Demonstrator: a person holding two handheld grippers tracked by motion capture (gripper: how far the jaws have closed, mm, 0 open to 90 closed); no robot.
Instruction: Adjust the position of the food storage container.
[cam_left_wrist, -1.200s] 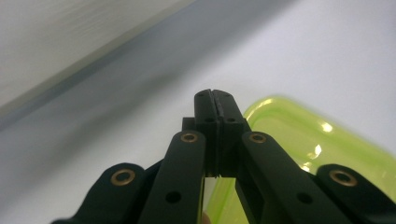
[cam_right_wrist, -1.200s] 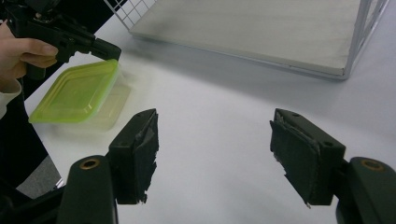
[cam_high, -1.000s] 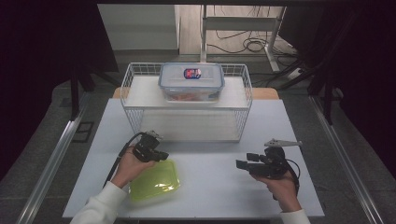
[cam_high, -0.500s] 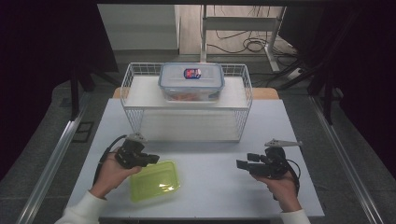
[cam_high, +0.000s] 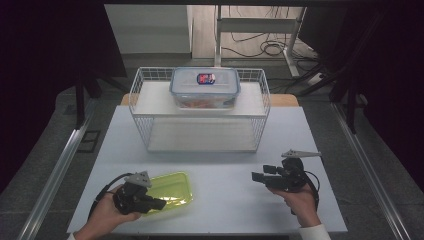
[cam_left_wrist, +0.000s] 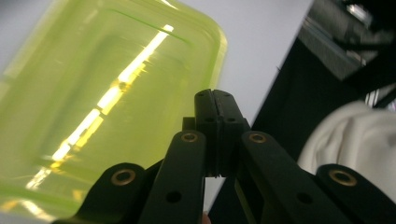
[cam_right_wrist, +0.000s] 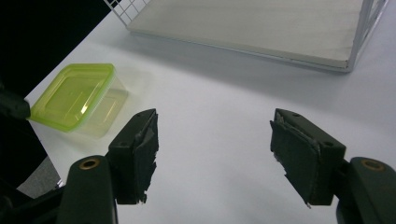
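1. Nearest the person, at about 7 o'clock on the white table (cam_high: 220, 200), the left gripper (cam_high: 150, 204) is held in the left hand (cam_high: 107, 215). In the left gripper view its jaws are pressed flat together with nothing visible between them, beside the near edge of the green container (cam_left_wrist: 107, 107).
2. The green container (cam_high: 170, 192) lies on the table just right of that gripper. Whether the jaw tips touch its rim I cannot tell from the high view. In the right gripper view it shows at 9 o'clock (cam_right_wrist: 77, 95), translucent, with a lid-like rim.
3. At about 5 o'clock the right gripper (cam_high: 260, 176) is held in the right hand (cam_high: 300, 200), pointing toward the table's middle. Its jaws stand wide apart and hold nothing; bare table lies between them in the right gripper view.
4. Farther off, at 12 o'clock, stands a white wire rack (cam_high: 200, 112) with two shelves. A clear lidded box (cam_high: 205, 87) sits on its upper shelf.
5. A small red and blue label (cam_high: 205, 78) sits on the box lid; its writing is too small to read. The box's reddish contents are blurred.
6. A white sleeve (cam_left_wrist: 355, 140) is cut off at the edge of the left gripper view.
7. Compared with half a second ago, the left gripper has moved from the container's far-left corner to its near-left edge. The right gripper has not moved.
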